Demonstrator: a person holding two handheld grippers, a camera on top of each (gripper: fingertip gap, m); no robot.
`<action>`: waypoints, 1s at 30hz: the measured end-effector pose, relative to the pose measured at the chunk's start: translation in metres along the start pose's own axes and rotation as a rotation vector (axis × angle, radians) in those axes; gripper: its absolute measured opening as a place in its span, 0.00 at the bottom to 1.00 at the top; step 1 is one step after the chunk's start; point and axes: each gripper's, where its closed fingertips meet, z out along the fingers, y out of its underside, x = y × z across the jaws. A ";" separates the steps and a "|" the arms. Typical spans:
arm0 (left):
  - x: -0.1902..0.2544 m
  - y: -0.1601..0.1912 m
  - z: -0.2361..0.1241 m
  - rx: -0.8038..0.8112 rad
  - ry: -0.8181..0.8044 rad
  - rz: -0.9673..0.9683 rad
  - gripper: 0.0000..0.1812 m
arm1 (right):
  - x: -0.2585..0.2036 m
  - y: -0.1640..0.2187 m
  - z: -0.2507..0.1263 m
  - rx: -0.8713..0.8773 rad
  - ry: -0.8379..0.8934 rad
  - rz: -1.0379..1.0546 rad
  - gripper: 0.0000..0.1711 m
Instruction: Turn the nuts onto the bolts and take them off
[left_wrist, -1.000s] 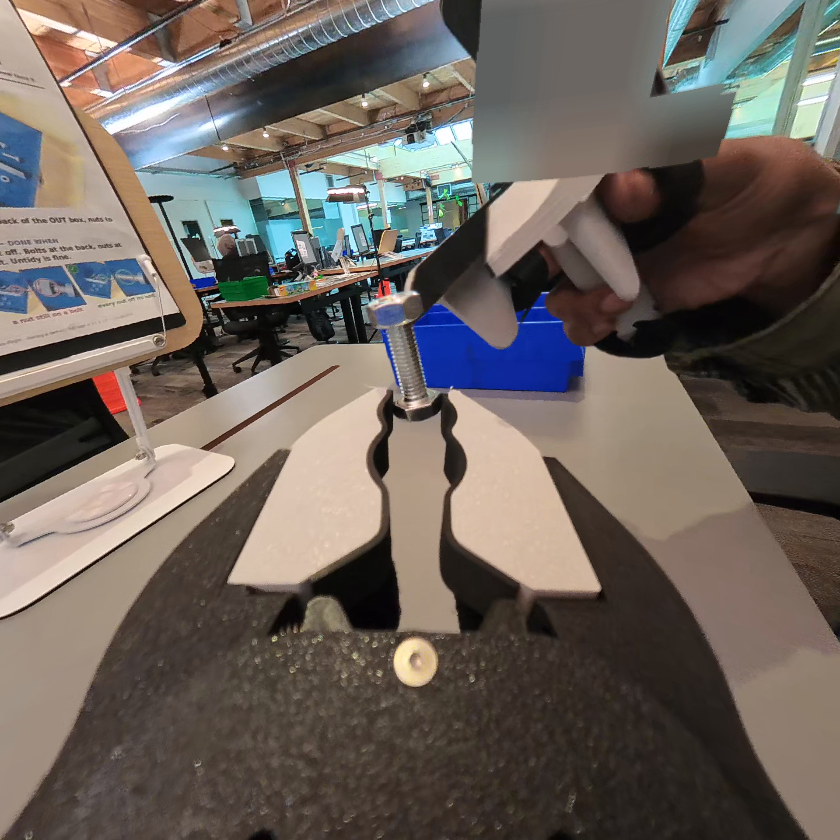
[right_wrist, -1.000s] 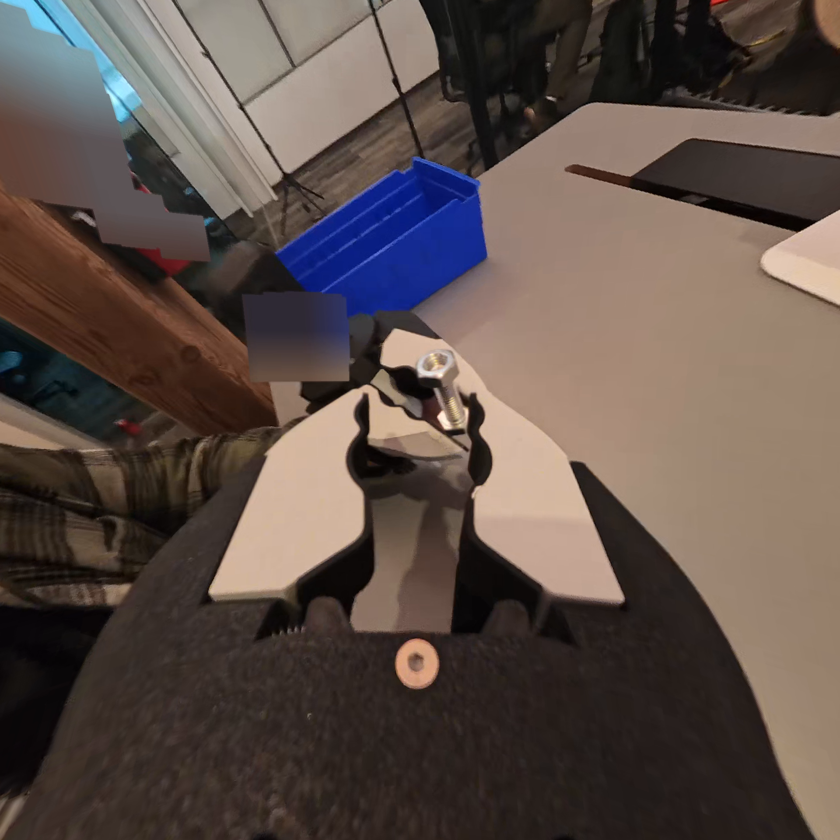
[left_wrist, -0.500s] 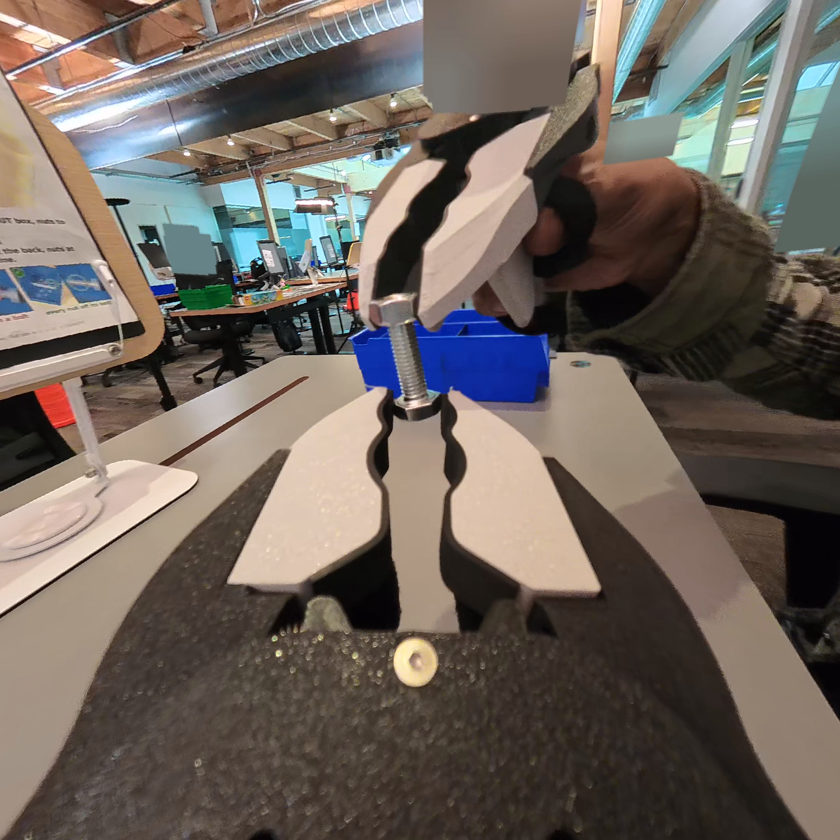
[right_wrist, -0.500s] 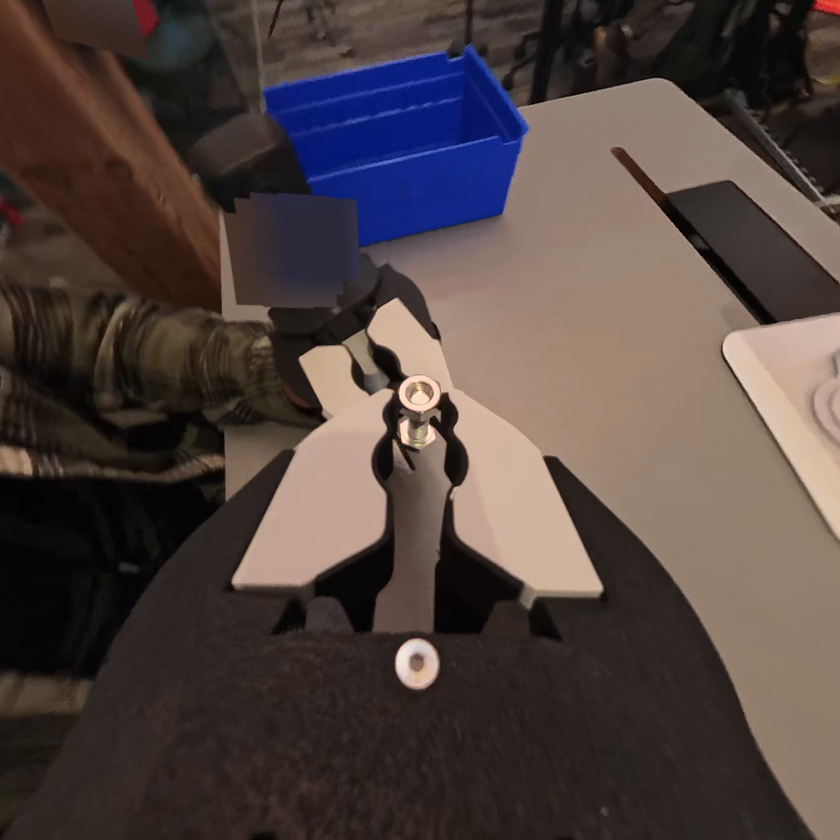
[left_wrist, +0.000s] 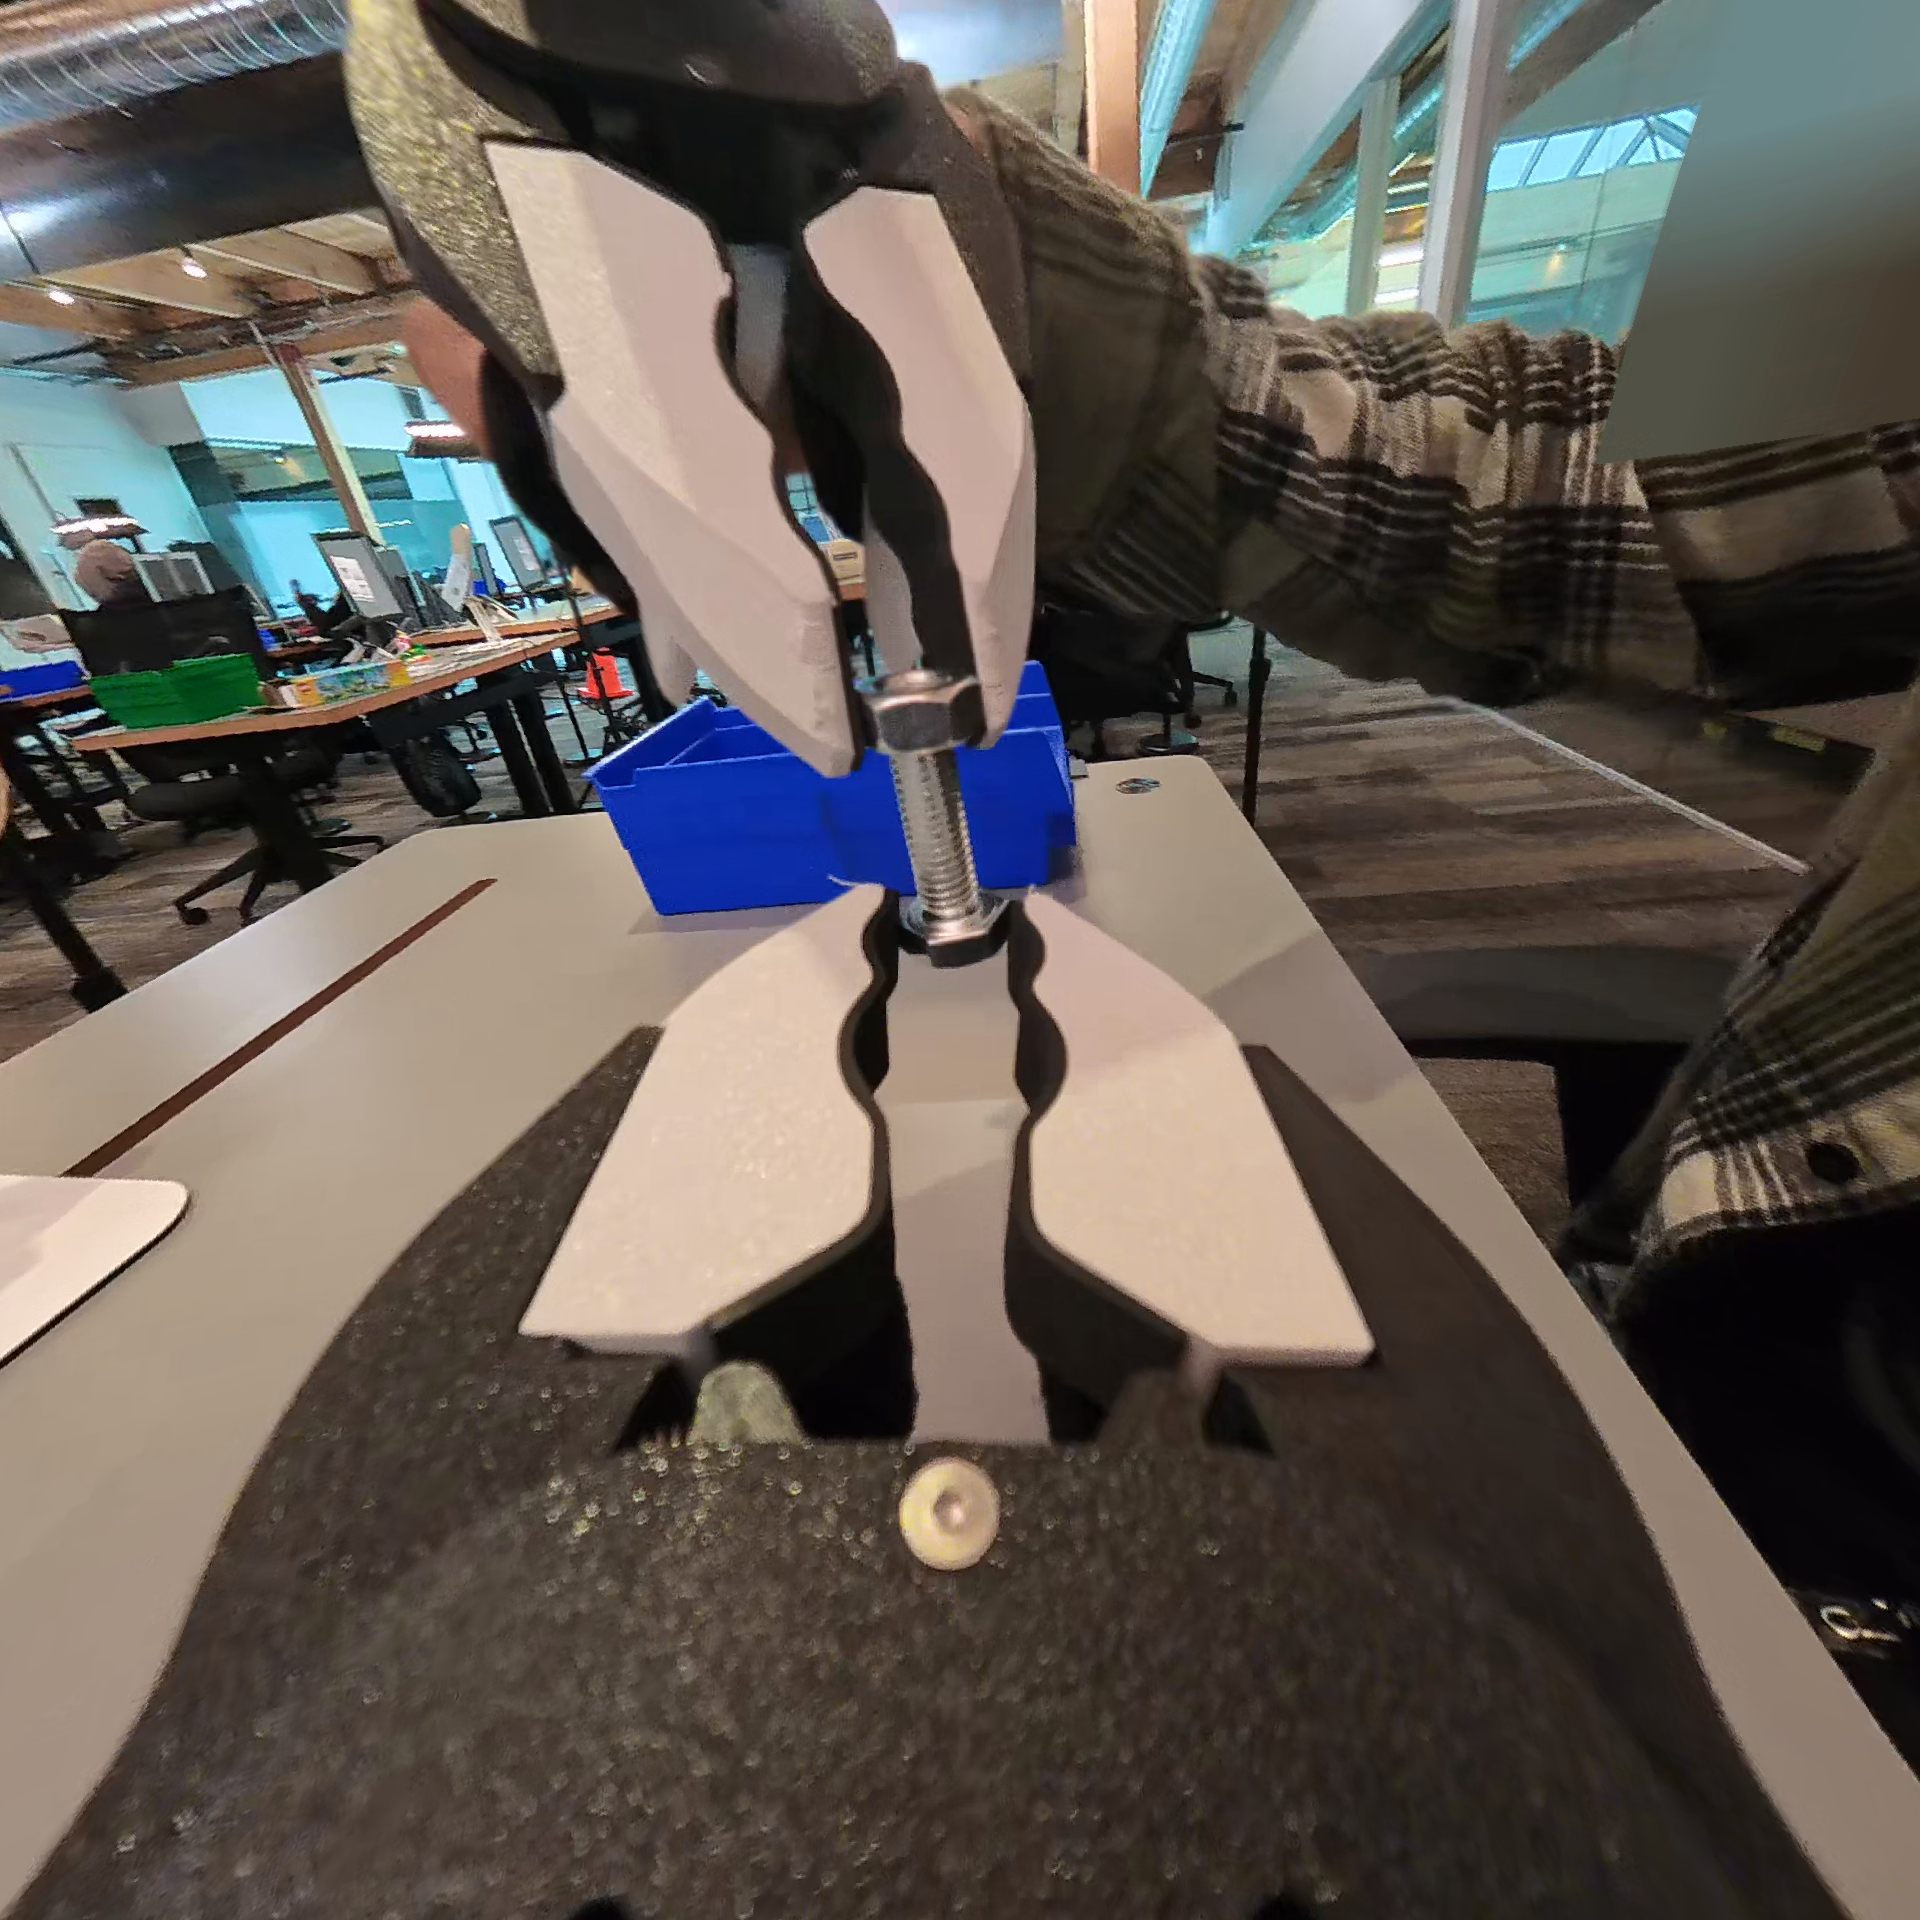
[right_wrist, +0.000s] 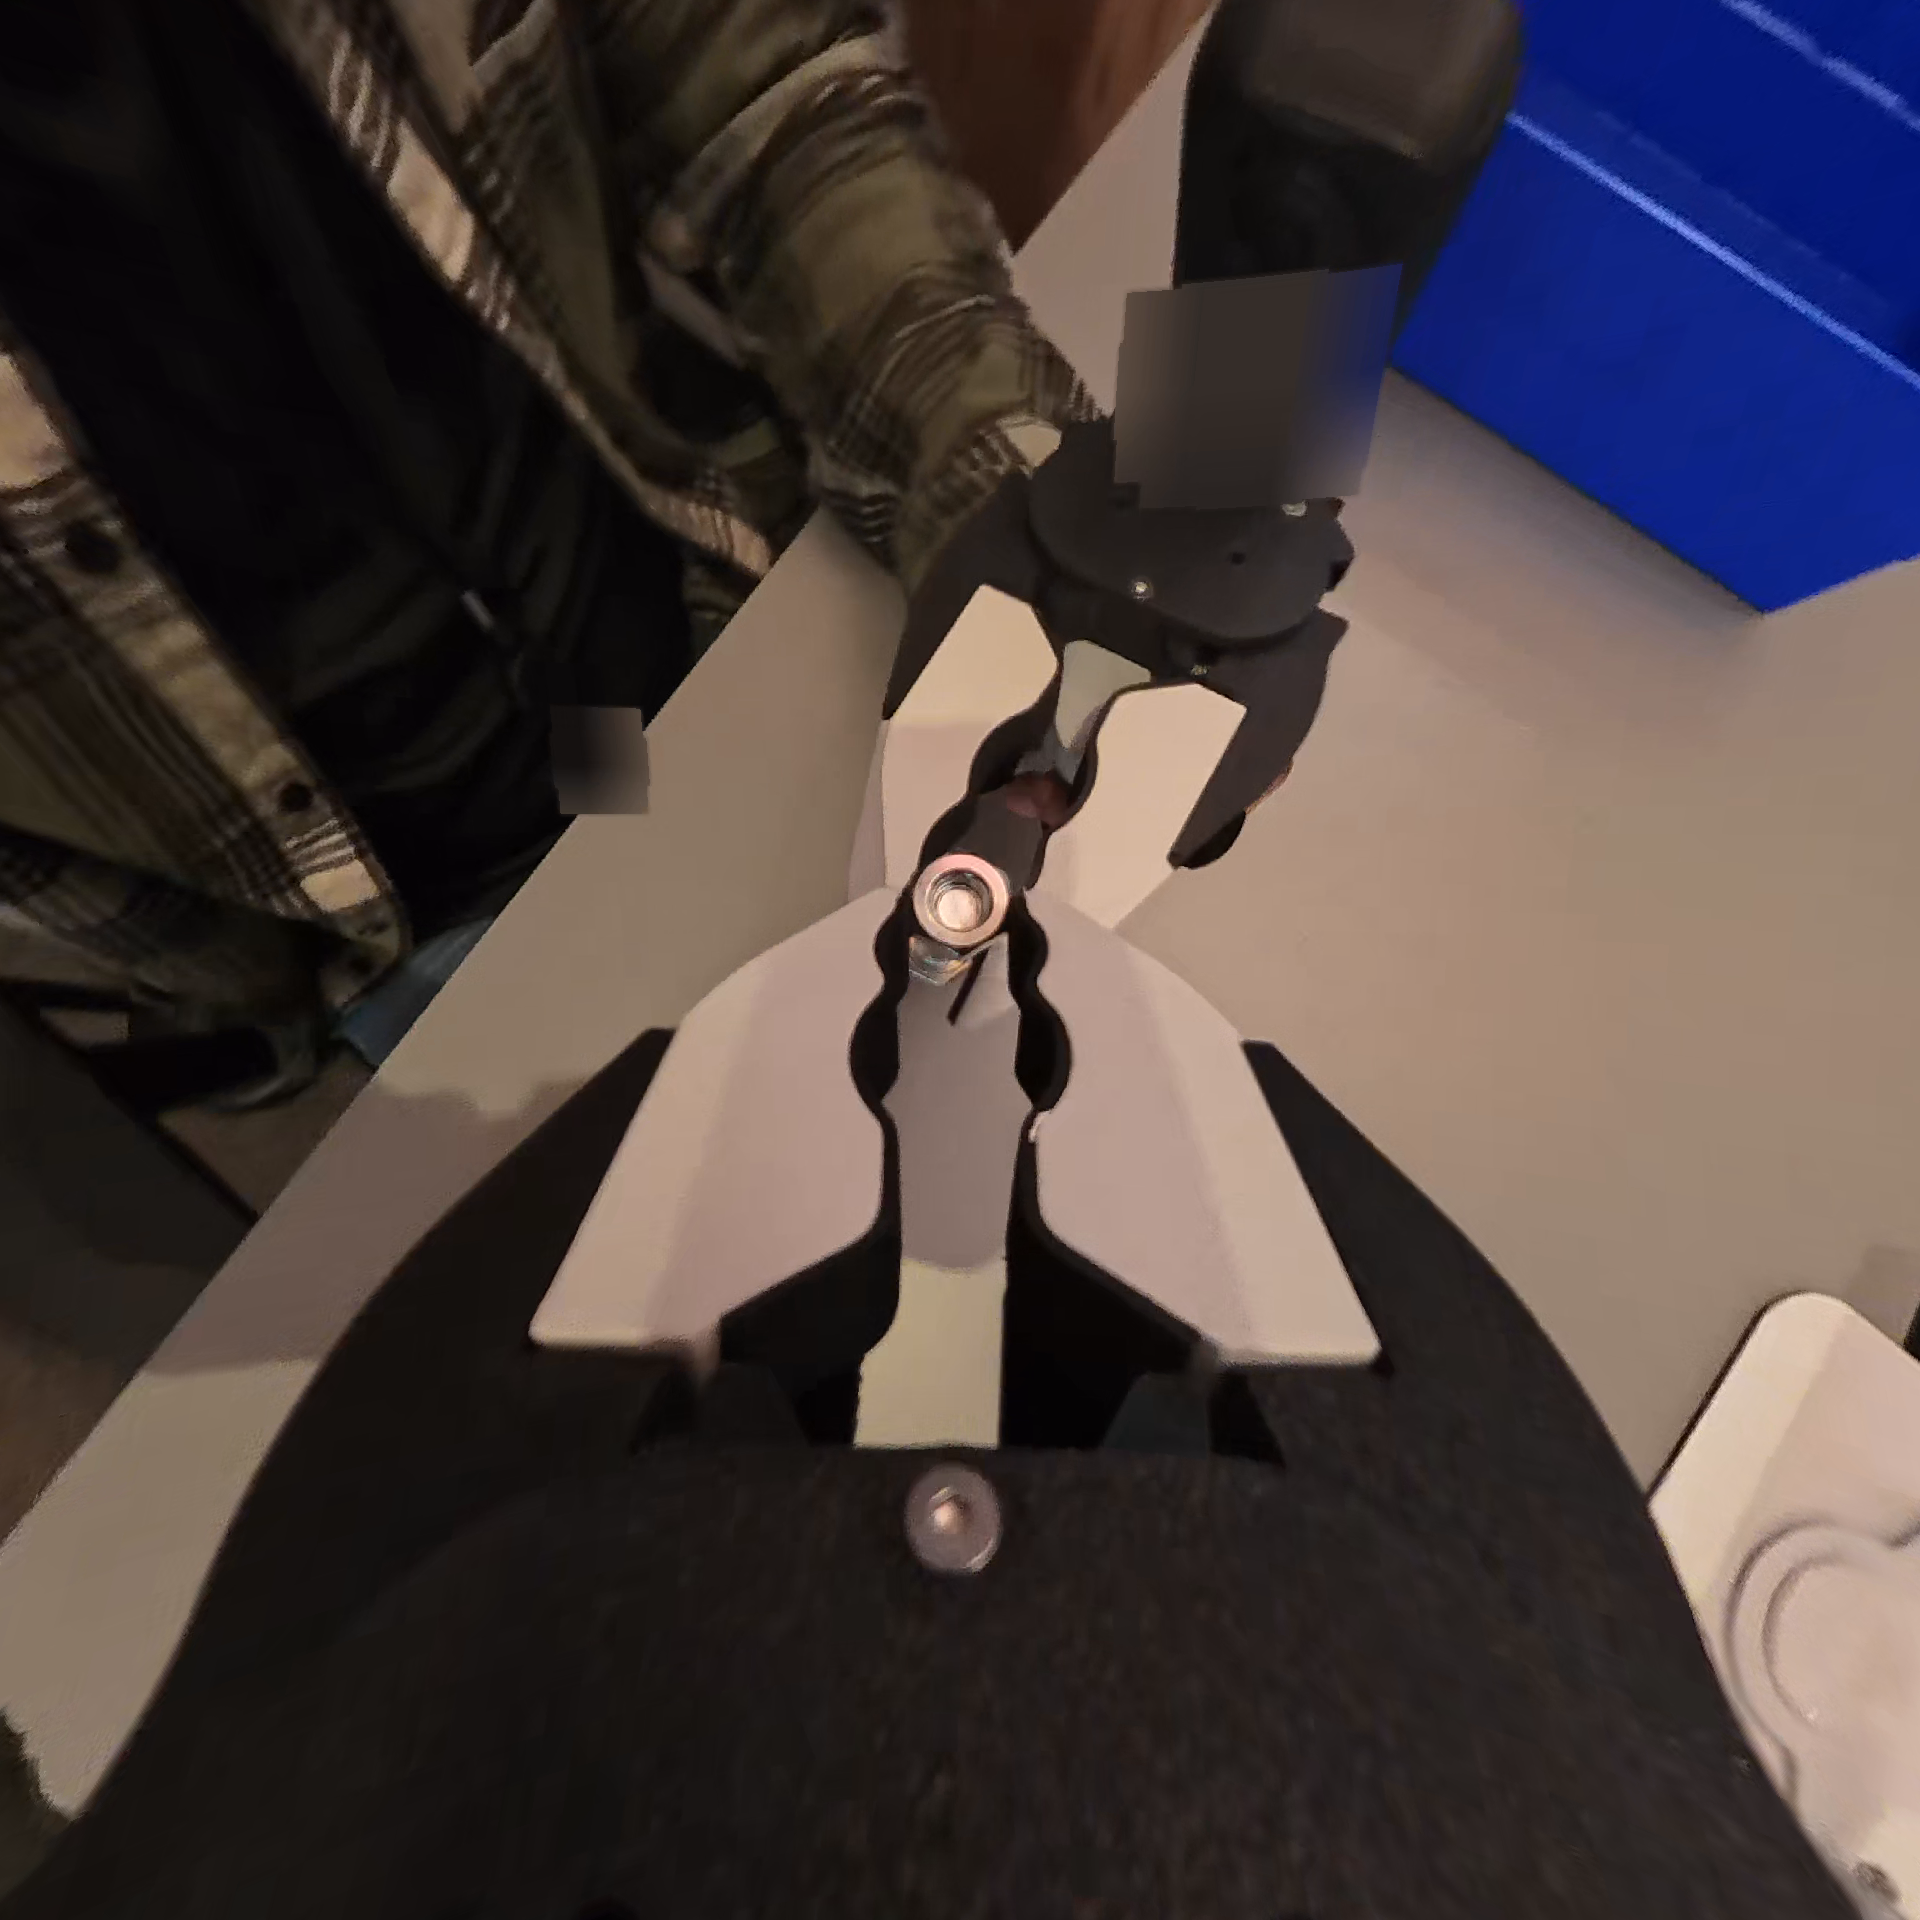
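A silver bolt (left_wrist: 940, 831) stands upright over the grey table (left_wrist: 416, 1039). My left gripper (left_wrist: 951, 930) is shut on its hex head at the bottom. A silver nut (left_wrist: 920, 717) sits at the top of the thread. My right gripper (left_wrist: 914, 727) comes down from above and is shut on the nut. In the right wrist view I look straight down on the nut (right_wrist: 961, 902) between my right gripper's tips (right_wrist: 961, 914). The left gripper (right_wrist: 1003, 842) shows beyond it, held by a hand in a plaid sleeve.
A blue bin (left_wrist: 748, 821) stands on the table just behind the bolt and also shows in the right wrist view (right_wrist: 1714, 312). A white stand base (left_wrist: 73, 1247) lies at the left. The person's body is close at the table's right edge (left_wrist: 1766, 1247). My two grippers' fingertips are within a few centimetres of each other.
My right gripper has swung round the bolt from the right side to straight above it, still on the nut. My left gripper keeps the bolt head and has turned a little to the right.
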 end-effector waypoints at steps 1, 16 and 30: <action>0.001 0.001 0.000 -0.002 0.006 -0.004 0.11 | 0.000 0.000 0.001 -0.006 -0.014 -0.012 0.10; -0.035 0.000 -0.015 0.004 -0.221 -0.008 0.11 | 0.047 -0.001 -0.020 0.264 0.627 0.474 0.39; -0.052 0.005 -0.023 -0.016 -0.334 -0.032 0.11 | 0.055 0.000 -0.006 0.644 0.997 0.712 0.17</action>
